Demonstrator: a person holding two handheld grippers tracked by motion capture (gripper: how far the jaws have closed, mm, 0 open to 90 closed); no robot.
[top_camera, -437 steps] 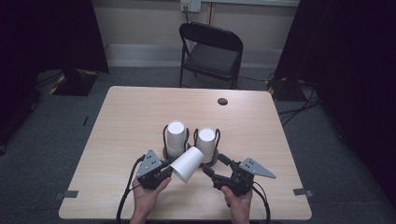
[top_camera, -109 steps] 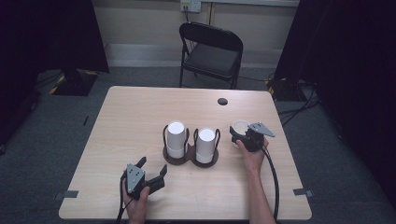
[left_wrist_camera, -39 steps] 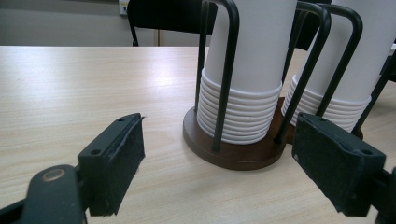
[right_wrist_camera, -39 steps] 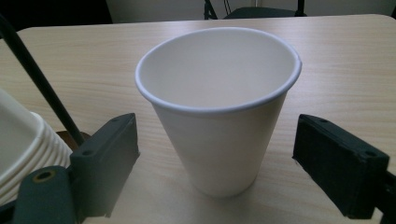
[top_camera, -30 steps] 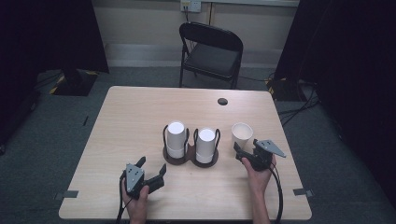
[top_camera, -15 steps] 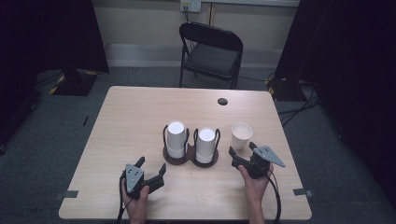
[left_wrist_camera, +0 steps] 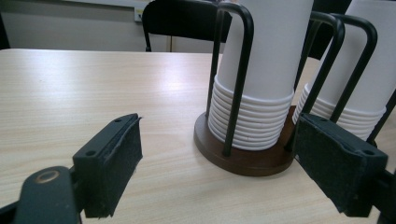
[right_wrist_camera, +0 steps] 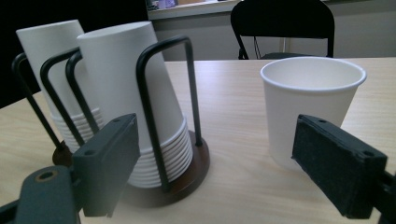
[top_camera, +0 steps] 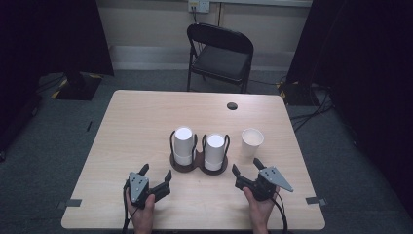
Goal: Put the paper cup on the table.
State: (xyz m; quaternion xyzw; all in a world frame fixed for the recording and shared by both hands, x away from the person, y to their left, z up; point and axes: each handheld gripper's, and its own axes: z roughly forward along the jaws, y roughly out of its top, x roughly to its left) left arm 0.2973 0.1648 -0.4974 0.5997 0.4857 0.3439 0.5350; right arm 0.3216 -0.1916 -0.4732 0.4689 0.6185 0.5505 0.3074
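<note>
Two stacks of upturned white paper cups stand in a dark double cup holder [top_camera: 198, 165] at the table's middle; the left stack [top_camera: 183, 145] [left_wrist_camera: 261, 74] and the right stack [top_camera: 215, 150] [right_wrist_camera: 133, 102] each sit inside black wire loops. A single white cup [top_camera: 252, 142] [right_wrist_camera: 310, 105] stands upright to the holder's right. My left gripper [top_camera: 156, 174] [left_wrist_camera: 233, 168] rests open near the front edge, left of the holder. Just below the single cup, my right gripper [top_camera: 246, 168] [right_wrist_camera: 233, 168] is open and holds nothing.
A black folding chair [top_camera: 221, 48] stands behind the light wooden table [top_camera: 136, 122]. A small dark round grommet [top_camera: 232, 106] sits near the far edge. Cables lie on the floor at the right.
The right gripper set the single cup upright to the right of the holder, let go and drew back toward the front edge. The left gripper has stayed put for the last seconds.
</note>
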